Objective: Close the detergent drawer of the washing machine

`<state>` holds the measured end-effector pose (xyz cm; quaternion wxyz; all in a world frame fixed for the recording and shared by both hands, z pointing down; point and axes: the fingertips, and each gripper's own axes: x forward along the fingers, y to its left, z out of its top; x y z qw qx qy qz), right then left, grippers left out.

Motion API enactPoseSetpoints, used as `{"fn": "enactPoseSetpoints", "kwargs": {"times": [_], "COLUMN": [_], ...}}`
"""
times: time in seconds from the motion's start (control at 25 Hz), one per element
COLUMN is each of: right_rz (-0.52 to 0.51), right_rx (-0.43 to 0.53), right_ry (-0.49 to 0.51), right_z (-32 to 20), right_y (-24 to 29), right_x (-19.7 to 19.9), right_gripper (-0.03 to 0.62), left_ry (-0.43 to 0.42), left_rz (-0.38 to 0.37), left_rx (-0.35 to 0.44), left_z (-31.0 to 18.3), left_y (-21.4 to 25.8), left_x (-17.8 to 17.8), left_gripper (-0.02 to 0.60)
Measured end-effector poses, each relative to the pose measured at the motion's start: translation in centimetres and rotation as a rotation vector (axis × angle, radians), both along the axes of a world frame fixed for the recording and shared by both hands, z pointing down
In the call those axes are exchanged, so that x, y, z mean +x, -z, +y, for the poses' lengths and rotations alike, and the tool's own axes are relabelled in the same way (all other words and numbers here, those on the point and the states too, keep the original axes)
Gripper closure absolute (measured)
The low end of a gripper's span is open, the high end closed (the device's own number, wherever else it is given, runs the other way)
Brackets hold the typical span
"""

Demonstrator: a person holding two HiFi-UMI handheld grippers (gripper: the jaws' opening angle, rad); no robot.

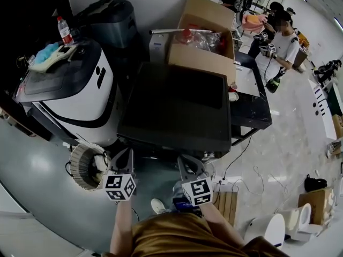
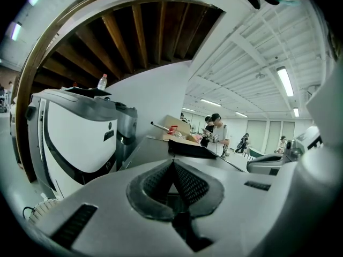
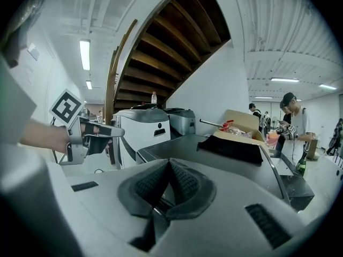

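The left gripper [image 1: 122, 155], jaws pressed together and empty, was held at 7 o'clock of the dark-topped washing machine [image 1: 177, 106]. The right gripper [image 1: 187, 161], likewise closed on nothing, sat at 6 o'clock, and closed tips suit pushing. The detergent drawer was not visible, presumably on the hidden front face.

White appliance [image 1: 80, 101] with a black band — brown cardboard box [image 1: 202, 61].

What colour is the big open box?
Brown, plain cardboard. The box shows best in the head view.
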<state>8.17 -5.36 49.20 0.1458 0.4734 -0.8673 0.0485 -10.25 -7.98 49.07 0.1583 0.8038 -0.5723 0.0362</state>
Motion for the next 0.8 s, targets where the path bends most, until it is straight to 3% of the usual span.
{"fn": "enactPoseSetpoints", "kwargs": {"times": [0.8], "right_rz": [-0.001], "right_rx": [-0.021], "right_ry": [0.012], "right_z": [-0.26], "right_y": [-0.33], "right_x": [-0.36], "right_gripper": [0.582], "left_ry": [0.021], "left_rz": [-0.002], "left_rx": [-0.023], "left_z": [-0.08], "left_y": [-0.86], "left_x": [-1.05], "left_gripper": [0.557]}}
